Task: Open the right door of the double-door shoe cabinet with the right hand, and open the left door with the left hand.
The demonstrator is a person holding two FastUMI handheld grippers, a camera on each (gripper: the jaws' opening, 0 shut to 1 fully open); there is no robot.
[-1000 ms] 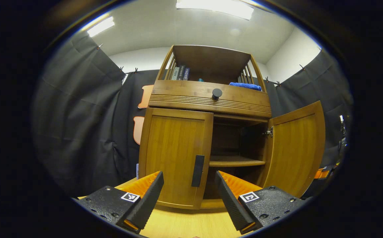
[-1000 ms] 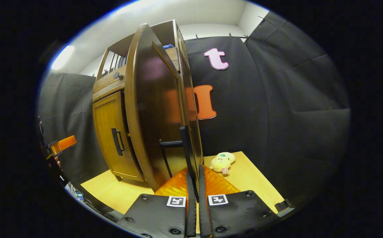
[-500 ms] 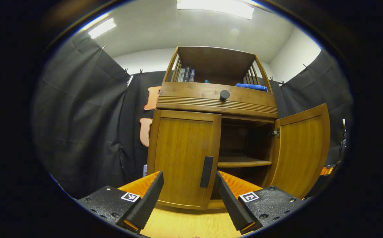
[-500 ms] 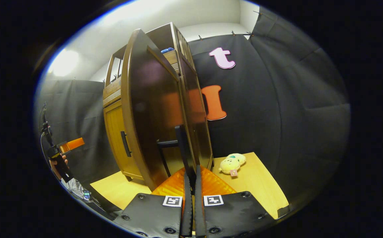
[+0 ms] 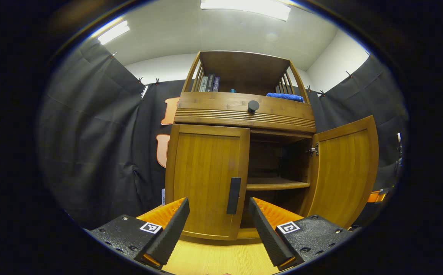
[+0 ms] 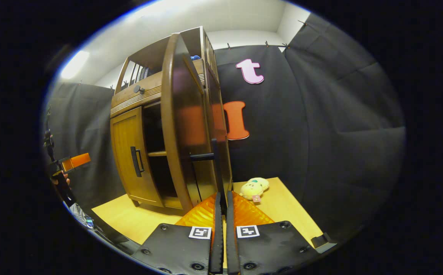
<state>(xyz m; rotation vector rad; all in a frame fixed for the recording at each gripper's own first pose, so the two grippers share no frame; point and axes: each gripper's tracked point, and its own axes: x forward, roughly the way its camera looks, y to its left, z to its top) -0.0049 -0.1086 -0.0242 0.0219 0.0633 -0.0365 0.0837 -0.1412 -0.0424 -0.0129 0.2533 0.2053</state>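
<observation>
- Because the right claw [image 6: 223,198] is clamped narrow on the handle of the right door [image 6: 185,126], that door stands swung well out from the shoe cabinet [image 6: 129,114]; the handle bar [image 6: 215,168] rises straight up from between the fingers, so the grip can steer the door about its hinge.
- Seen from the left claw [image 5: 218,225], the same right door [image 5: 343,168] hangs ahead and to its right, its inner face turned this way and the shelf [image 5: 275,185] inside laid bare.
- The left door [image 5: 206,179] is shut flat against the cabinet front, straight ahead of the left claw, with its dark upright handle [image 5: 233,190] just above the gap between the fingers.
- The left claw is spread wide and holds nothing; I judge it is held so in order to pass a finger either side of that handle, which it does not yet touch.
- In the right gripper view the left claw [image 6: 74,161] shows far off to the left, in a hand, well short of the left door [image 6: 127,152].
- A soft toy [image 6: 255,188] lies on the counter [image 6: 282,206] just ahead of the right claw and slightly right, beyond the open door, clear of its swing as far as I can judge.
- By my reading the right half of the job is nearly done, and the left door is left to open.
</observation>
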